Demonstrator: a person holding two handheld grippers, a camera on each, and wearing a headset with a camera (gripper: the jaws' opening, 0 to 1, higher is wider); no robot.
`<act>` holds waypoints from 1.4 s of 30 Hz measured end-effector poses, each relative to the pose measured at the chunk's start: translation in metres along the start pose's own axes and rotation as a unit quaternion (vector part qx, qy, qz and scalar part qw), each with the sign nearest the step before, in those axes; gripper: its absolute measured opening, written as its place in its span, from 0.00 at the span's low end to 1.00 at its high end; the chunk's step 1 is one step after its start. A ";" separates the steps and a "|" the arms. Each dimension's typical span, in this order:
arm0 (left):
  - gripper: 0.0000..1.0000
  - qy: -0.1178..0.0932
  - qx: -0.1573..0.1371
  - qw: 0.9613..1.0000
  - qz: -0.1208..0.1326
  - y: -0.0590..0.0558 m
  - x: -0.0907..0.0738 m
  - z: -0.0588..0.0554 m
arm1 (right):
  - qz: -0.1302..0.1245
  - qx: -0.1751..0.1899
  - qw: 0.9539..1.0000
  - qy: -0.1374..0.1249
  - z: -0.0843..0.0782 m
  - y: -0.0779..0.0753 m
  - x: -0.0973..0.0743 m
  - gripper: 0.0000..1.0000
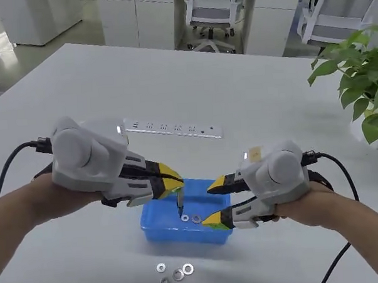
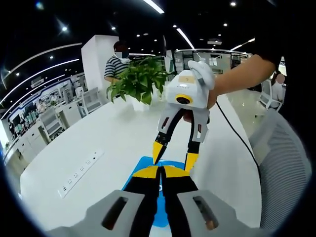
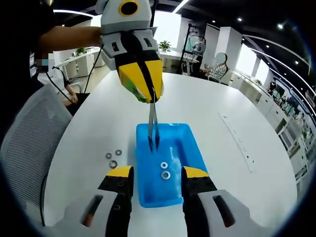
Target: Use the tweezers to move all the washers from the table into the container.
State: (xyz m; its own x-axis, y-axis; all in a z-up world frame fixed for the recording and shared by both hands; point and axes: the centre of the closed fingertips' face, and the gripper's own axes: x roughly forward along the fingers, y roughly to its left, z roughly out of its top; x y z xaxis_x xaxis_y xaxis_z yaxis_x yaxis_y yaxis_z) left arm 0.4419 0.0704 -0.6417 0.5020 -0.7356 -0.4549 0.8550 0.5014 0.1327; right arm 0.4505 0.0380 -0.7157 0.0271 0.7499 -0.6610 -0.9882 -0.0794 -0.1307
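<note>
Near the worktop's [image 1: 80, 90] front edge, loose washers [image 1: 176, 272] lie just clear of the blue container [image 1: 156, 230], which holds two more. The left gripper [image 1: 176, 183] is clamped on the tweezers [image 1: 179, 203], their tips over the container. The right gripper [image 1: 209, 206] hangs beside them, jaws apart. A power strip [image 1: 173, 128] lies well behind, and a plant [image 1: 362, 84] stands at the right edge.

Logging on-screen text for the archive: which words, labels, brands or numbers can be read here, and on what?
No text can be read.
On the power strip: marks beside the sockets, too small to read.
On the right claw: a pale sticker on its housing, blurred.
</note>
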 end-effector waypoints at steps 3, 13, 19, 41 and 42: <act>0.05 -0.001 0.000 1.000 -0.001 -0.004 -0.004 0.004 | -0.007 0.002 1.000 0.000 -0.001 0.004 -0.007 0.41; 0.05 0.000 0.002 1.000 -0.009 -0.028 -0.009 0.016 | -0.031 0.026 0.999 0.003 -0.012 0.018 -0.027 0.52; 0.05 -0.001 0.000 1.000 -0.015 -0.038 -0.007 0.017 | -0.038 0.040 0.998 0.004 -0.020 0.029 -0.034 0.54; 0.05 0.001 -0.010 0.999 -0.038 -0.065 0.005 -0.004 | -0.048 0.080 0.995 -0.025 -0.027 0.056 -0.044 0.71; 0.05 0.001 -0.011 0.999 -0.039 -0.066 0.006 -0.006 | -0.048 0.081 0.995 -0.026 -0.028 0.058 -0.045 0.71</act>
State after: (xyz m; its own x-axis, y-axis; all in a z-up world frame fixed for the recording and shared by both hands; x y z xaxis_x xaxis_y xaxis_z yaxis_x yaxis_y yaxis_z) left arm 0.3879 0.0359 -0.6580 0.4329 -0.7719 -0.4656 0.8886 0.4523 0.0762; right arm 0.3967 -0.0182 -0.7142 0.1192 0.7817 -0.6121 -0.9928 0.0981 -0.0680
